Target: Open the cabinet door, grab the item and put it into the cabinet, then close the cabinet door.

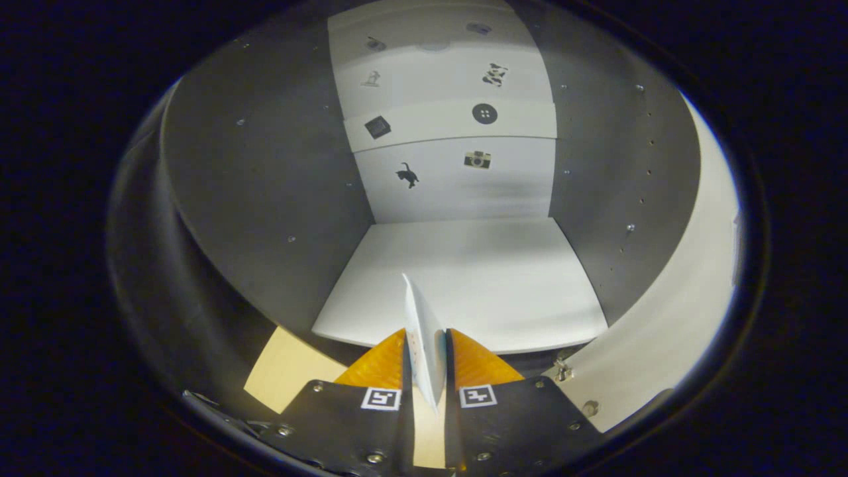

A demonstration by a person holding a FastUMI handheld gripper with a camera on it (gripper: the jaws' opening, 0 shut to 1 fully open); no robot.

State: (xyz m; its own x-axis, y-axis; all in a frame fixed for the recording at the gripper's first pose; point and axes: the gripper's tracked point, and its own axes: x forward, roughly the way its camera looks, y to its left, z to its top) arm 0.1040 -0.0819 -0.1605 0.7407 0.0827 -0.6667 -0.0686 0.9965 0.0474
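Gripper view: tongs (424,351) clamping one card (424,344)

Lower edge of thin white item (424,344) hidden between gripper (424,354) fingers; faint print on it, perhaps dots, unreadable.

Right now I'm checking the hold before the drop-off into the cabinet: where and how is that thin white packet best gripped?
By its flat faces, near the lower edge, as now: the gripper is shut on the white packet, one finger on each broad side. It is thin and stands on edge, so squeezing across the thickness from behind looks steadiest, leaving its front corner free to go onto the cabinet shelf ahead.
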